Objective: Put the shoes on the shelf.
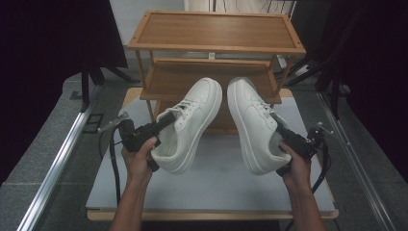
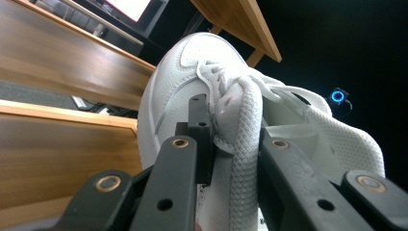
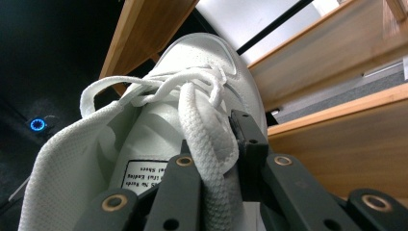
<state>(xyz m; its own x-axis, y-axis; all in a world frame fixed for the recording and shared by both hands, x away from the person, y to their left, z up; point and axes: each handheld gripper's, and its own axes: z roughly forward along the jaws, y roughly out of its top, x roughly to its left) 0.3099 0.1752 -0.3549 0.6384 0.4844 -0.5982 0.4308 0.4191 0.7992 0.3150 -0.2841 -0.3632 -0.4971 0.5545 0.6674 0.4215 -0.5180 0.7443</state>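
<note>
Two white lace-up sneakers hang side by side above the tabletop, toes pointing away toward the rack. My left gripper (image 1: 166, 120) is shut on the collar and lace of the left sneaker (image 1: 195, 120). In the left gripper view the jaws of this gripper (image 2: 231, 130) pinch that sneaker (image 2: 178, 82) at its side wall, with a thick lace loop caught between them. My right gripper (image 1: 281, 126) is shut on the inner edge of the right sneaker (image 1: 250, 125). The right gripper view has this gripper (image 3: 216, 144) clamped on that sneaker (image 3: 202, 53), its lace loop between the jaws.
A wooden shoe rack (image 1: 216, 47) stands just beyond the shoes, with a flat top tier and a lower tier (image 1: 168, 79) behind the toes. Below lies a pale board (image 1: 216, 183) on the table. A metal rail (image 1: 53, 163) runs along the left, and dark tripod legs stand at both sides.
</note>
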